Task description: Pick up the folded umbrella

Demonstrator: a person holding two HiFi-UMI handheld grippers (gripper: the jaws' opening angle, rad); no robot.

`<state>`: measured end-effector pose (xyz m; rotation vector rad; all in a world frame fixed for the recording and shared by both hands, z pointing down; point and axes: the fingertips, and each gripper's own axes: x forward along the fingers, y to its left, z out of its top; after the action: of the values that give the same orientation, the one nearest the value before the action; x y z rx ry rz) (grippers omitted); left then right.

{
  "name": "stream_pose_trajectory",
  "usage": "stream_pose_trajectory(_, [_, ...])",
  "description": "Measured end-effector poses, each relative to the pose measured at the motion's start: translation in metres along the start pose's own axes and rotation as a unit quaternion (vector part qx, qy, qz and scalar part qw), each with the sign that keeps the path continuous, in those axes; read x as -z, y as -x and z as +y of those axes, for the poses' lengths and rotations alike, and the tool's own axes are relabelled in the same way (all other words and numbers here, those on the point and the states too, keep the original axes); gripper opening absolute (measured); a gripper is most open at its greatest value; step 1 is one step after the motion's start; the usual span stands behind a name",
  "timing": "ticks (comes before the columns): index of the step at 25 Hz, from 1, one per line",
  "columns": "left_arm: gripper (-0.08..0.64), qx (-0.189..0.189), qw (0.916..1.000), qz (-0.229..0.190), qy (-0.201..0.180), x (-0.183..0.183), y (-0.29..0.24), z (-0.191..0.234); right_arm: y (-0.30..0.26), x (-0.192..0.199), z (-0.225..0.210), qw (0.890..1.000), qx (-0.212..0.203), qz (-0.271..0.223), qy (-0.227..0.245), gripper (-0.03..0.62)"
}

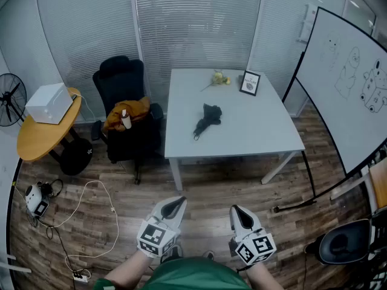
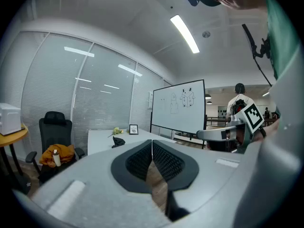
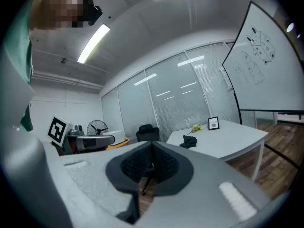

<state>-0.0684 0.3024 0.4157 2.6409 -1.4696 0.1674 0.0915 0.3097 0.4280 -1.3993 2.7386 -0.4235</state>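
The folded black umbrella lies near the middle of the grey table; it also shows small and far off as the umbrella in the left gripper view and the umbrella in the right gripper view. My left gripper and right gripper are held side by side over the wooden floor, well short of the table's near edge. Both are shut with nothing between the jaws, as the left gripper and right gripper views show.
A yellow flower and a small framed card stand at the table's far end. A black office chair with orange cloth and a bottle is left of the table. A whiteboard stands at the right. A round wooden table, fan and floor cables are at left.
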Motion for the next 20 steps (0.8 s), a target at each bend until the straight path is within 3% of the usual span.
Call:
stream_pose_trajectory(9, [0.014,-0.012,0.9999,0.006,-0.01,-0.001,-0.014,-0.057,0.041,-0.009,-0.039,1.0,-0.013,-0.008,0.003,0.003])
stream_pose_trajectory(20, [0.014,-0.039,0.999,0.015,-0.015,-0.002,-0.019,-0.075,0.056,-0.014,-0.075,1.0,-0.011,-0.017,-0.009,0.003])
